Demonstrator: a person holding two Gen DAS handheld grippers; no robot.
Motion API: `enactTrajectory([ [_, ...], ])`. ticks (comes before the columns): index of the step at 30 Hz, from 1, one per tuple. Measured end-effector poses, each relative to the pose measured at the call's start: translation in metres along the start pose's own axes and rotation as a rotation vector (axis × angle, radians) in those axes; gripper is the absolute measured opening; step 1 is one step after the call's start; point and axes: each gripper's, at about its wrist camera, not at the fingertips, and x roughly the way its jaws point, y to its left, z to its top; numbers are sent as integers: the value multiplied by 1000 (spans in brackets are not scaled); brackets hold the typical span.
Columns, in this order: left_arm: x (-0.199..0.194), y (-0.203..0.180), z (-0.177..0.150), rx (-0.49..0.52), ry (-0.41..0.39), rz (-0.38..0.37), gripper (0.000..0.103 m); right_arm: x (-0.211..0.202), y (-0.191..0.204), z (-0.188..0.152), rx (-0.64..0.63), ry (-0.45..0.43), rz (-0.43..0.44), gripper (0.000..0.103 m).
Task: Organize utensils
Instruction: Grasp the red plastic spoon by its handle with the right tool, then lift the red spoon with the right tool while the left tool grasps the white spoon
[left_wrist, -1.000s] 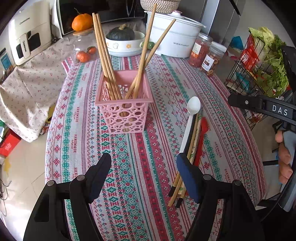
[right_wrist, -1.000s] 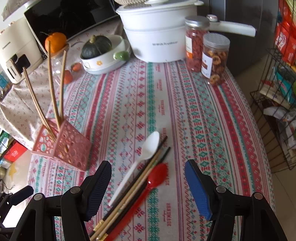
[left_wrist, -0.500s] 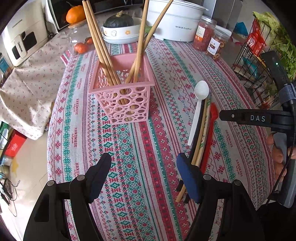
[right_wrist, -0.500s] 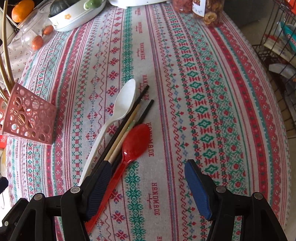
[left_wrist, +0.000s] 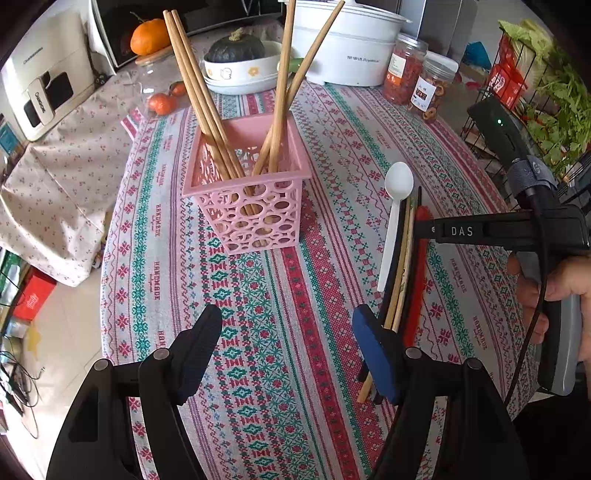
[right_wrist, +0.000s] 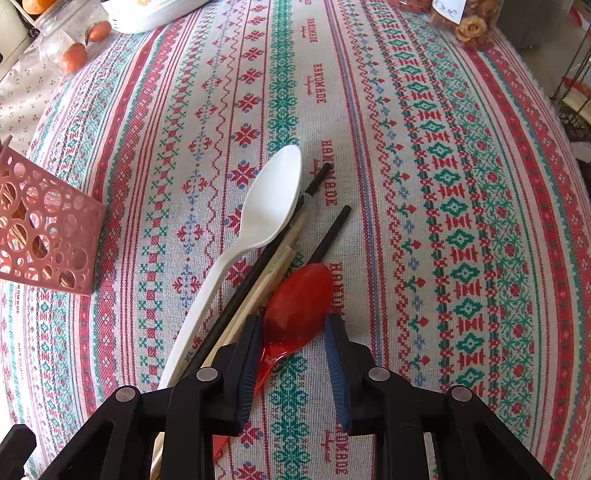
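A pink perforated basket (left_wrist: 248, 206) stands on the patterned tablecloth and holds several wooden chopsticks (left_wrist: 199, 96); its corner shows in the right wrist view (right_wrist: 48, 236). To its right lie a white spoon (right_wrist: 255, 229), black and wooden chopsticks (right_wrist: 273, 254) and a red spoon (right_wrist: 295, 299) side by side. My right gripper (right_wrist: 293, 336) is low over the red spoon, its jaws narrowed on both sides of the bowl's rear, with small gaps. My left gripper (left_wrist: 286, 328) is open and empty above the cloth in front of the basket.
At the table's back stand a white cooker (left_wrist: 347, 48), a bowl with a green squash (left_wrist: 236, 62), two snack jars (left_wrist: 417, 81) and tangerines (left_wrist: 162, 101). A wire rack with greens (left_wrist: 546, 96) is at the right. The table edge drops off at left.
My right gripper has dropped down and forward to the red spoon and its jaws have closed in around the bowl. My left gripper moved slightly closer to the basket.
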Motion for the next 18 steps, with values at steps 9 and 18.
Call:
enactTrajectory([
  [9, -10, -34, 8, 103, -29, -30, 75, -18, -30, -8, 25, -1, 6, 24],
  [18, 23, -95, 52, 160, 0, -47, 70, -40, -74, -25, 77, -21, 45, 25],
])
